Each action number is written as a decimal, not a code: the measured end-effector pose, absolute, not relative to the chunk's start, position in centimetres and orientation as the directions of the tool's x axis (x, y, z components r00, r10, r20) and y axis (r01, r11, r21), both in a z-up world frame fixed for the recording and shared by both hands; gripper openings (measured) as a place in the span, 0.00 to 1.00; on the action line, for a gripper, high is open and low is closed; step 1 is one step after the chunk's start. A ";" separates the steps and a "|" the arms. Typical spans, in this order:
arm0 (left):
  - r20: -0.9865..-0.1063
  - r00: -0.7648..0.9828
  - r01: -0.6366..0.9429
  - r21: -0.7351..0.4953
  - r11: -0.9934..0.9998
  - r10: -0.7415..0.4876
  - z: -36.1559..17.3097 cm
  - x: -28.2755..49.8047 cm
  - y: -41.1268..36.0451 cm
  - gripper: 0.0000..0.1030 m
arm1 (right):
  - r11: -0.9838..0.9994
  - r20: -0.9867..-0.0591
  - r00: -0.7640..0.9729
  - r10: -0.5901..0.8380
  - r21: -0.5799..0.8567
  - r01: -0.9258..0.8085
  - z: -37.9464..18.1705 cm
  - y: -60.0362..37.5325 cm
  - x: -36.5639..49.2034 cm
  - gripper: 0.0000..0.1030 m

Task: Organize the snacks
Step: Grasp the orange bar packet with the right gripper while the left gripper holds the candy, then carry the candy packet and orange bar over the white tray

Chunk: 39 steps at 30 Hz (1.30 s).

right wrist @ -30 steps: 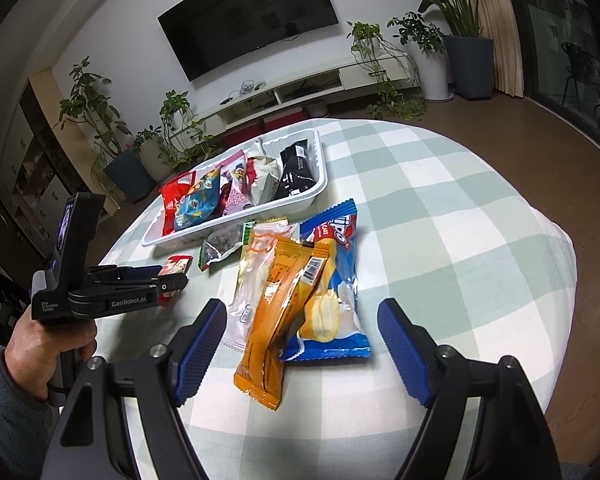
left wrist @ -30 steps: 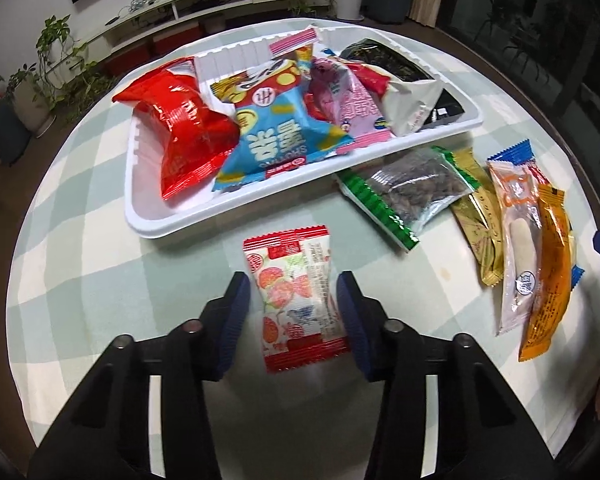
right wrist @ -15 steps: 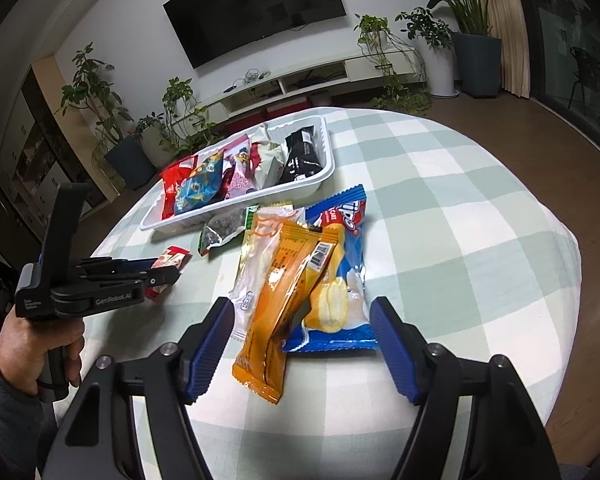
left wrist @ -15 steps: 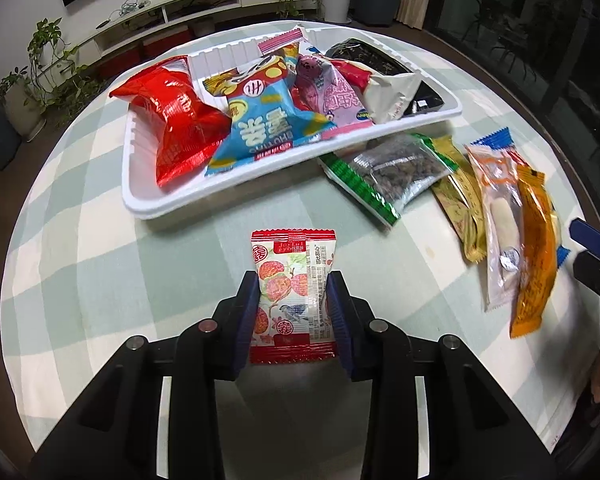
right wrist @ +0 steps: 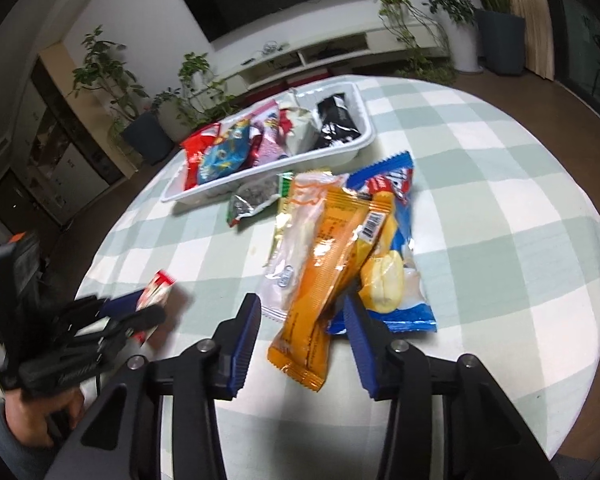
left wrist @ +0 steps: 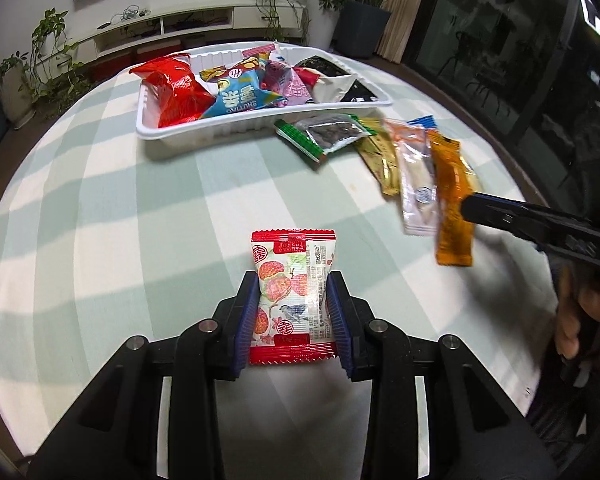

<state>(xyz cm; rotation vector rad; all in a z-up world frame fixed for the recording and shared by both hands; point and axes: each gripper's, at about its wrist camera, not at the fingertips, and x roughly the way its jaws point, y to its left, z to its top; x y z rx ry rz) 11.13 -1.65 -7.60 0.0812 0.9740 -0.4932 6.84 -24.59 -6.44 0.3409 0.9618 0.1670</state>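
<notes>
Left tongs [left wrist: 293,312] clamped on red-edged sweet packet [left wrist: 292,280], ready for white tray [left wrist: 172,136]. Right tongs [right wrist: 302,320] closing astride orange wrapper [right wrist: 324,280], pads not yet pressing.

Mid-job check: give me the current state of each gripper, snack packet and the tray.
left gripper: shut on the red-and-white packet.
right gripper: jaws closing around the orange packet, pads not yet pressing.
white tray: on the table, holding several packets.
green-edged packet: lying flat beside the tray.
</notes>
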 end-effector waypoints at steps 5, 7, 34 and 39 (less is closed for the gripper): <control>-0.792 0.466 0.439 -0.182 0.880 -0.396 -7.4 9.6 -1.4 0.31 | 0.943 -0.818 0.512 0.261 0.330 0.045 -6.8 -24.0 8.3 0.46; -0.788 0.466 0.439 -0.188 0.878 -0.402 -7.3 9.1 -1.2 0.31 | 0.948 -0.830 0.498 0.252 0.315 0.046 -6.8 -23.5 8.9 0.45; -0.763 0.489 0.427 -0.214 0.879 -0.423 -6.3 7.9 -0.5 0.31 | 0.879 -0.755 0.521 0.397 0.476 0.019 -6.1 -24.5 5.5 0.14; -0.757 0.501 0.425 -0.208 0.881 -0.420 -5.9 7.5 -0.4 0.31 | 0.874 -0.739 0.534 0.411 0.486 0.000 -5.0 -24.2 4.7 0.14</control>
